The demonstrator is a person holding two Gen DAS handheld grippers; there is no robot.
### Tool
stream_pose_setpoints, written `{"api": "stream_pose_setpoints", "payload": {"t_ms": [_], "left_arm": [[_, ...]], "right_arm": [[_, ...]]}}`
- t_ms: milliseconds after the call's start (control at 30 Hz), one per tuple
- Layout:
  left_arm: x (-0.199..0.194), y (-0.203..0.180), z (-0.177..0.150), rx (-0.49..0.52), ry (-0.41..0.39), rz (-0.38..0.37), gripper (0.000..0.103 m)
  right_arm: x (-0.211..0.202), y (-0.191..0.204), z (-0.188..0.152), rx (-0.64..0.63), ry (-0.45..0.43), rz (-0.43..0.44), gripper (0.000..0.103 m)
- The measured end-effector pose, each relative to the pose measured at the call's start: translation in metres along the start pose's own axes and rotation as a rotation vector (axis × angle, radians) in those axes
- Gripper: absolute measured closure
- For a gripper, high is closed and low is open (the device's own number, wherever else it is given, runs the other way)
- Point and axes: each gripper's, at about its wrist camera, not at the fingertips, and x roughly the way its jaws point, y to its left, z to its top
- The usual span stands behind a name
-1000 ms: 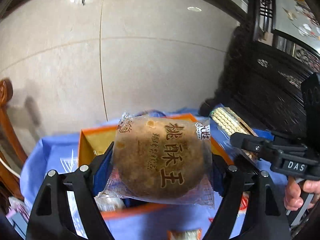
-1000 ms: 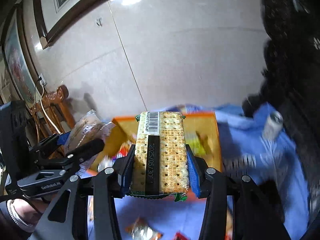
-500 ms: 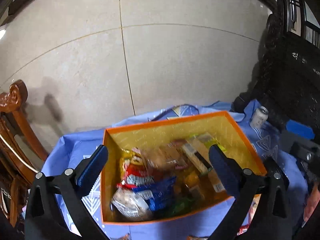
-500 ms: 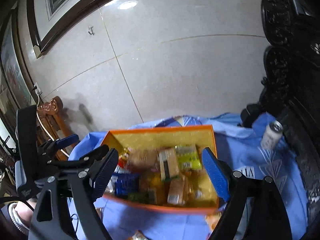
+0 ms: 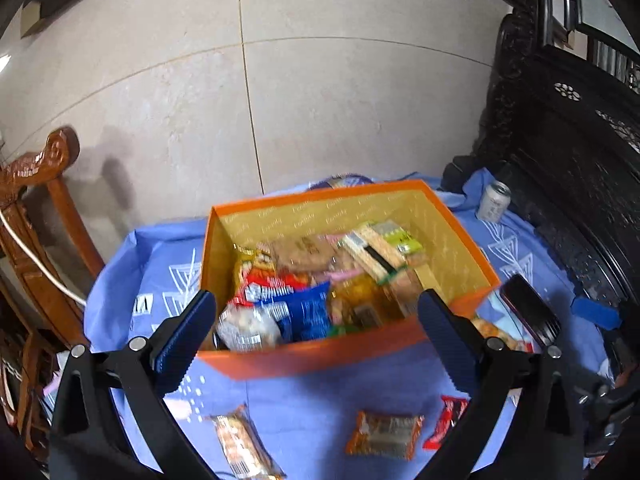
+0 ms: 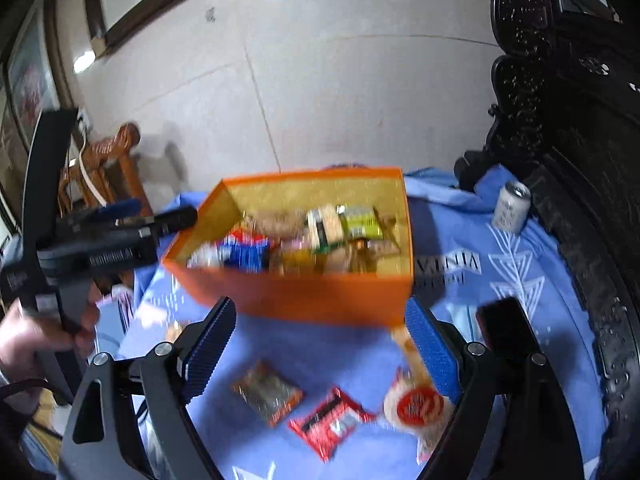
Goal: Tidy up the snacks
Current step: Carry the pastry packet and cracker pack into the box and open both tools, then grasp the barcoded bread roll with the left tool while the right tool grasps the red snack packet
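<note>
On the bench's blue cloth [image 5: 312, 400] sits a rectangular orange cardboard box [image 5: 320, 354] heaped with crinkly snack packets [image 5: 304, 312]. Flat foil packets [image 6: 267, 392] lie loose before it, a slim can [image 5: 494, 201] far right. Left gripper [image 5: 316, 332] and right gripper [image 6: 318, 346]: ribbed blue jaws wide, empty.

orange box [image 5: 320, 354] | upright, open, snack-filled | loose packets [image 6: 267, 392] in front

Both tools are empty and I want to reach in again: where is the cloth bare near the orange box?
Bare cloth lies left of the orange box, toward the wooden chair, and between box and can. Crowded: the near strip, with the orange packet, red packet, round cake and phone.
</note>
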Motion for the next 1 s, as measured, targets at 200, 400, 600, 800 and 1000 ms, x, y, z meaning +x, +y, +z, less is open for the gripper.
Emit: {"api": "stream_pose_setpoints", "payload": {"t_ms": [200,400,600,800,1000], "left_arm": [[-0.008,0.013,-0.061,-0.034,0.062,-0.012,0.004],[-0.017,0.034,-0.116,-0.104,0.113,0.012,0.004],[-0.023,0.063,-0.145,-0.18,0.149,0.072,0.004],[-0.03,0.089,-0.155,-0.225,0.151,0.121,0.004],[-0.014,0.107,-0.164,-0.239,0.213,0.144,0.004]], "right_arm": [[0.003,0.006,-0.058,-0.089,0.105,-0.022,0.015],[0.024,0.002,-0.092,-0.045,0.215,-0.024,0.015],[0.067,-0.008,-0.099,0.154,0.271,-0.043,0.015],[0.108,-0.009,-0.107,0.311,0.328,-0.127,0.017],[0.127,0.004,-0.116,0.259,0.368,-0.207,0.054]]}}
